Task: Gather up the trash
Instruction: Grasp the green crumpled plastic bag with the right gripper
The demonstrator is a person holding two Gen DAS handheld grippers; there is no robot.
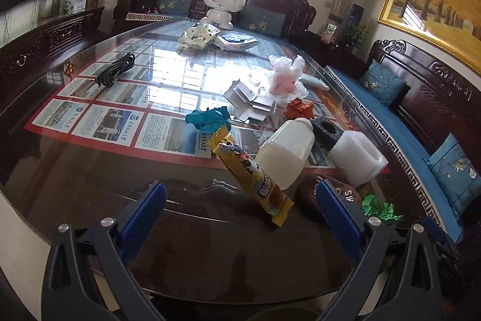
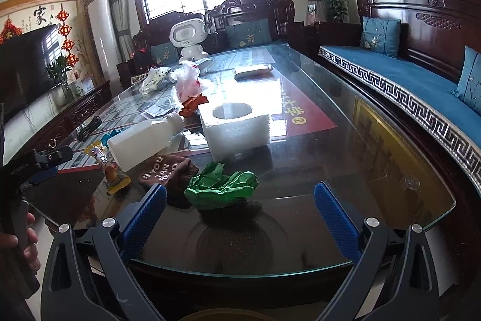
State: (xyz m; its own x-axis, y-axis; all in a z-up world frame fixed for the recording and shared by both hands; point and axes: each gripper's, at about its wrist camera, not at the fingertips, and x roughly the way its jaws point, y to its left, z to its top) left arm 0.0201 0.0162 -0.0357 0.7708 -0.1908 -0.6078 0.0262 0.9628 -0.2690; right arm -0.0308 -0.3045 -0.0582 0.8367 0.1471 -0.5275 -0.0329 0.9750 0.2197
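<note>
Here, both grippers hover at the near edge of the glass table [image 2: 375, 140], each spread wide and empty. The right gripper [image 2: 240, 209] points straight at the green paper [image 2: 221, 188], a crumpled wad lying just ahead of its fingertips and between their lines of reach, slightly toward the left finger. The wad is broader than deep, its long axis running across the gripper's opening, so a straight advance would likely bring the pads to its two ends.

The left gripper [image 1: 240, 206] faces the yellow wrapper [image 1: 252, 173], whose long axis runs obliquely from the teal paper [image 1: 209, 118] at its far end toward the near right, its near end falling between the fingers. The white bottle [image 1: 285, 152] lies on its side just right of the wrapper, touching or overlapping it; the brown cloth [image 2: 168, 170] sits beside the green paper, under the bottle's base.

In the left view the green paper [image 1: 378, 208] lies outside the right finger, so the right gripper is judged the nearer to it. No bin is clearly in view.
</note>
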